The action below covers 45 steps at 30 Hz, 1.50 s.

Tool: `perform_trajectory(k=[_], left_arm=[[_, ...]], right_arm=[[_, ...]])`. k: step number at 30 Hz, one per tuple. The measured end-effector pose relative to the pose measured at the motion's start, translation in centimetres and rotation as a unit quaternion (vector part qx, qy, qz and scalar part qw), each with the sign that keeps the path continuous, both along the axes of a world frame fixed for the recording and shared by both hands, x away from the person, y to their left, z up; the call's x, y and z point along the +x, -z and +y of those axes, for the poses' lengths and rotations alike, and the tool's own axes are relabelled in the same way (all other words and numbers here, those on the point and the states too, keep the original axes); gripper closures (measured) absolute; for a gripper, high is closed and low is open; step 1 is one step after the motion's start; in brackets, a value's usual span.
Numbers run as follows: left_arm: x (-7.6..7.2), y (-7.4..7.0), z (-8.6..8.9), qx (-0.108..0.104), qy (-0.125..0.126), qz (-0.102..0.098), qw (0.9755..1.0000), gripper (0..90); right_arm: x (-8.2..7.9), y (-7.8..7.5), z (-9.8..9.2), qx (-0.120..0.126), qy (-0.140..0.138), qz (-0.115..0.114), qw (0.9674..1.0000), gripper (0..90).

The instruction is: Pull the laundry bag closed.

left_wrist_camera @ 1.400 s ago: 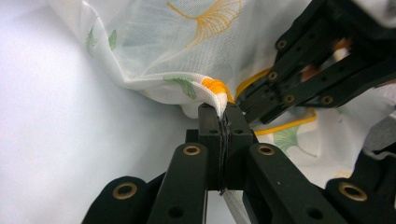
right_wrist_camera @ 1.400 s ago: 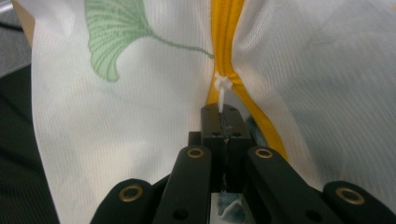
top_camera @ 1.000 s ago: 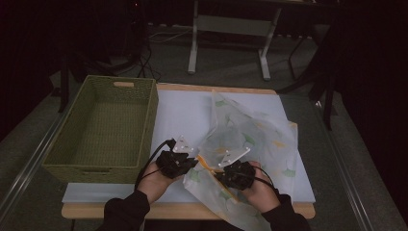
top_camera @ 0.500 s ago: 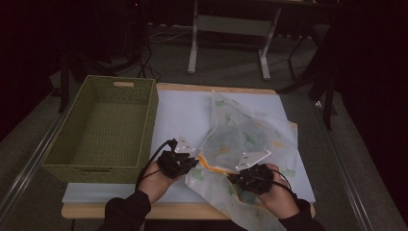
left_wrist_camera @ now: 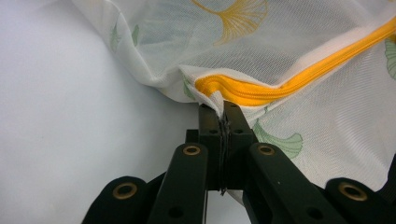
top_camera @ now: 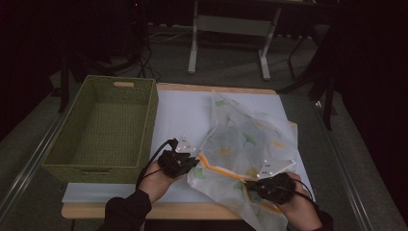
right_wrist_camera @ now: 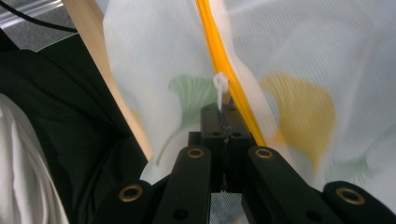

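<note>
Since a second ago the right tool [top_camera: 273, 185] has drawn back toward six o'clock, away from the left tool [top_camera: 180, 161]; probably the zipper [top_camera: 219, 168] is being run open. The mesh bag [top_camera: 250, 139] lies at the surface's [top_camera: 178, 115] four o'clock, beside the basket [top_camera: 106, 127]. The right gripper view shows jaws closed on the white zipper pull [right_wrist_camera: 219, 88]; the left gripper view shows jaws clamping the bag's corner [left_wrist_camera: 210, 95] at the zipper's end.
</note>
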State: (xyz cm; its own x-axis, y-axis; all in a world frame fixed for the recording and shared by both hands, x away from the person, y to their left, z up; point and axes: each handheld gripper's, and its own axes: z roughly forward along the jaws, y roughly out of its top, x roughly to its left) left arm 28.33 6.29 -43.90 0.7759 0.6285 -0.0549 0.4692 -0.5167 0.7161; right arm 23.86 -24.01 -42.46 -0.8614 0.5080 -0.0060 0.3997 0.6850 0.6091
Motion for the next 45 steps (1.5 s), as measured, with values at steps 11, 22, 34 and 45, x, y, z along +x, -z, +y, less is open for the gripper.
perform_trajectory(k=[11, 22, 34, 45], left_arm=[[0.1, 0.0, 0.1, -0.001, -0.003, 0.000, 1.0000, 88.8], [0.2, -0.1, 0.4, 0.001, -0.009, -0.003, 1.0000, 88.8], [0.2, -0.1, 0.4, -0.002, -0.010, -0.003, 0.9999, 88.8], [0.3, -0.1, 0.6, 0.000, -0.010, -0.002, 0.9999, 88.8]], right_arm=[[-1.6, 0.4, -3.8, 0.001, 0.027, 0.006, 0.9996, 90.0], [-2.0, 1.6, -7.5, 0.017, 0.071, 0.021, 0.9971, 90.0], [-2.2, 2.8, -11.3, 0.033, 0.117, 0.038, 0.9919, 90.0], [-3.3, 3.9, -13.9, 0.043, 0.149, 0.054, 0.9864, 90.0]])
